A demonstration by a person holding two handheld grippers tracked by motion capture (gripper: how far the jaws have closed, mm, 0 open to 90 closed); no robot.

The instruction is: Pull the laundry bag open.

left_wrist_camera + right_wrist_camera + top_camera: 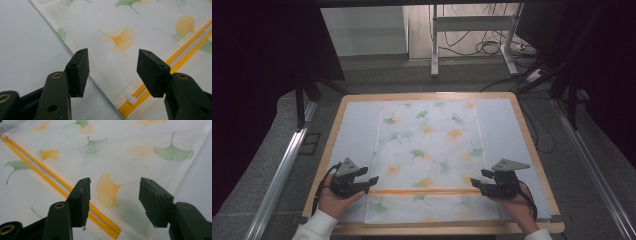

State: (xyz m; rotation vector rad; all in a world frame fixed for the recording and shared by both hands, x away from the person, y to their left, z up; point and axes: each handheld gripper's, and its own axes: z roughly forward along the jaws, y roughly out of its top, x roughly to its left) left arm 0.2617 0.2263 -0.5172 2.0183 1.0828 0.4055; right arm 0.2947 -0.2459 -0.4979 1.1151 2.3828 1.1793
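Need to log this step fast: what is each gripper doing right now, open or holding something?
Left gripper: open, nothing between its jaws, above the leaf-print bag near its zipper pull.
Right gripper: open, holding nothing, above the bag's yellow zipper.

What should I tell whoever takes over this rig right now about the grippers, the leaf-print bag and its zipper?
Left gripper: open, holding nothing, at the left end of the orange zipper, where the white zipper pull lies.
Right gripper: open, holding nothing, at the zipper's right end.
Leaf-print mesh bag: lies flat in the middle of the table mat, zipper running across its near part.
Done: bag spread out flat; both grippers off it.
Left: cannot tell whether the zipper is fully closed; check it in the left gripper view before the next grasp.
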